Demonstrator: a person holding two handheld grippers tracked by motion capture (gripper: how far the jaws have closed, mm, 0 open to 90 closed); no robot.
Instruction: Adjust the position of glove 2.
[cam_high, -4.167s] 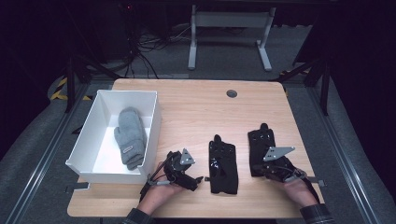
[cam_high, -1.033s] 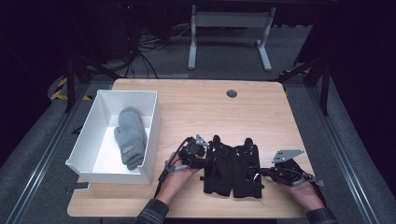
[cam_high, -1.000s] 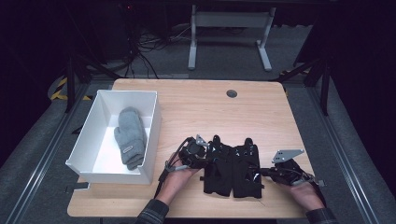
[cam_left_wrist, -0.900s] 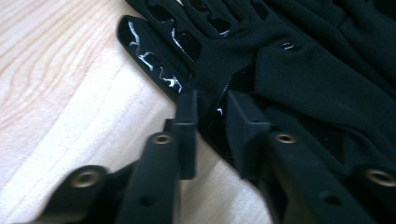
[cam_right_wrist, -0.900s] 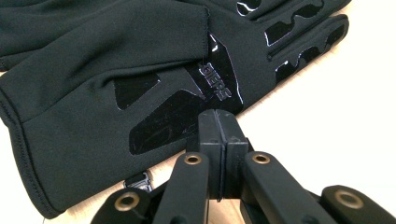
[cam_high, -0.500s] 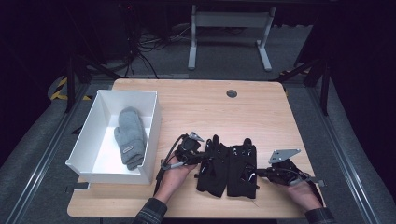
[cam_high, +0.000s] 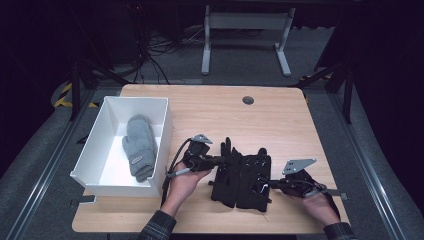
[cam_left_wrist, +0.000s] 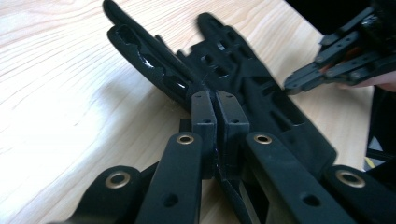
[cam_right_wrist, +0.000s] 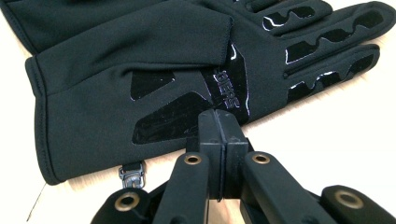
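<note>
Pinching the left black glove's edge (cam_left_wrist: 154, 70), left gripper (cam_left_wrist: 215, 105); right gripper (cam_right_wrist: 218, 122) pressed together at the right black glove (cam_right_wrist: 140, 60)

The wooden table (cam_high: 280, 115) is lit brightly from above, while the floor around the table stays dark. On the black gloves (cam_right_wrist: 154, 88) glossy patches give small white glare. Near the table's left part in the left gripper view, the wood is overexposed and the close jaws look soft.

Matt cloth gloves (cam_right_wrist: 140, 70) with glossy patches on pale wood table (cam_high: 280, 115)
</note>
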